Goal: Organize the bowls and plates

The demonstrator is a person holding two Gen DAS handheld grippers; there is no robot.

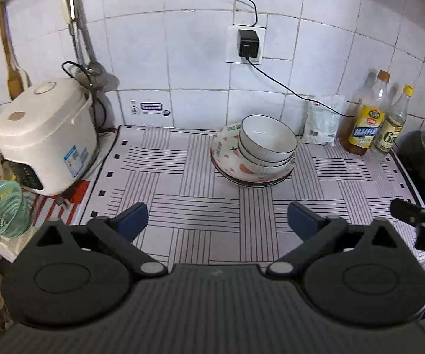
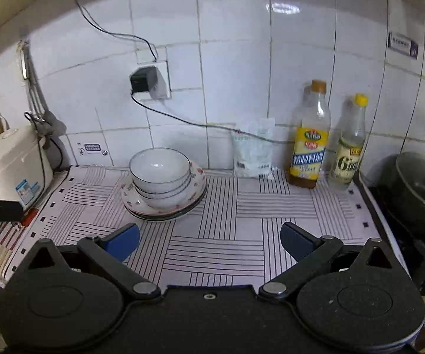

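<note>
Blue pads are being shown spread wide on both tools, with nothing between them. The left gripper [image 1: 217, 218] is being held above the striped mat [image 1: 194, 206], its jaws fully apart. The right gripper [image 2: 209, 240] is likewise being held open over the mat, empty.

Beyond the fingers, at about twelve o'clock in the left wrist view and eleven o'clock in the right, the stack of dishes is being carried by the mat: white bowls [image 1: 267, 138] with dark rims are being nested one inside another, resting on patterned plates [image 1: 230, 147], which are being piled on a darker plate at the bottom.

At nine o'clock of the stack, a white rice cooker [image 1: 44, 135] is being seen, well apart. At two to three o'clock, a white bag [image 2: 252, 150] and two bottles [image 2: 310, 138] are being kept against the tiled wall [image 2: 233, 59]. A lidded pot [image 2: 416, 185] is being seen at the far right.
</note>
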